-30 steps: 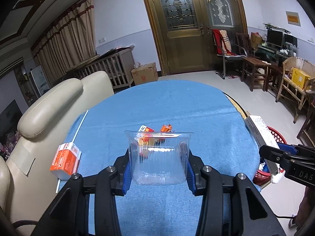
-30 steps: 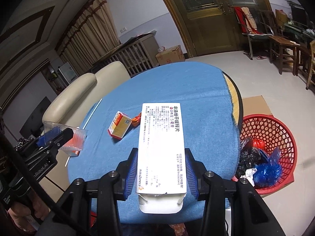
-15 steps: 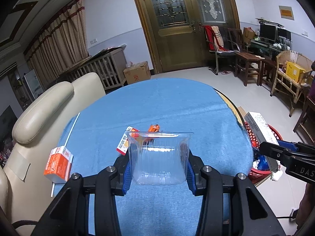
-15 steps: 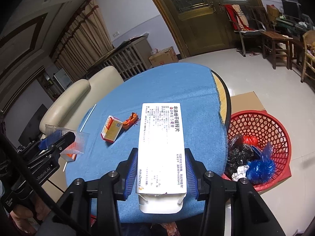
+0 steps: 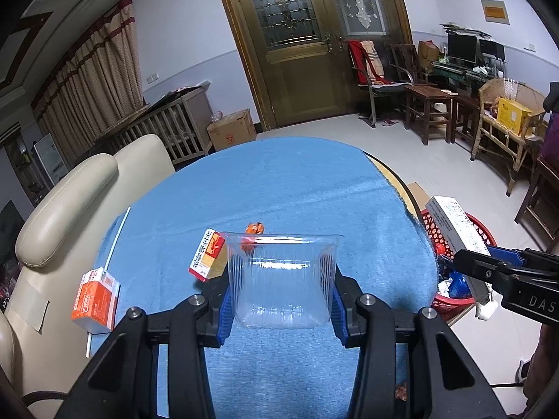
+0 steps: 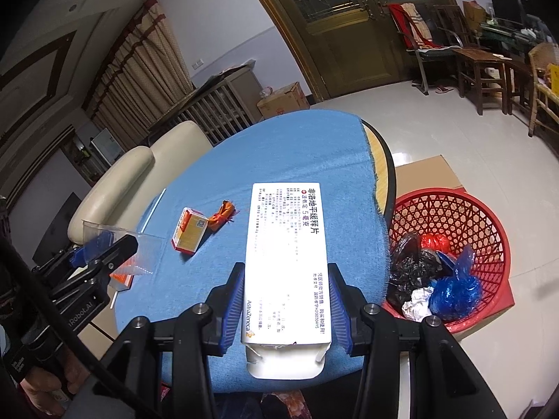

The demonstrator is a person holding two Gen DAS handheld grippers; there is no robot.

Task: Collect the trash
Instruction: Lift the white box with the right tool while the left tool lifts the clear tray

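My left gripper (image 5: pixel 282 302) is shut on a clear plastic tub (image 5: pixel 281 279) and holds it above the near part of the blue table (image 5: pixel 279 181). My right gripper (image 6: pixel 285 305) is shut on a long white medicine box (image 6: pixel 285 255), above the table's near right edge. That box also shows in the left wrist view (image 5: pixel 454 223). A red basket (image 6: pixel 450 241) with bagged trash stands on the floor to the right. On the table lie a small yellow and red box (image 6: pixel 188 230), an orange wrapper (image 6: pixel 222 214), an orange and white carton (image 5: pixel 95 295) and a white straw (image 5: pixel 117 235).
A cream sofa (image 5: pixel 70 206) lines the table's left side. A flat cardboard sheet (image 6: pixel 426 174) lies under the basket. Wooden chairs and stools (image 5: pixel 429 108) stand at the back right near the double door (image 5: pixel 307 49).
Both grippers have shifted right and lifted a little with their loads. The red basket now shows more fully in the right wrist view; the table items have slid left in both views.
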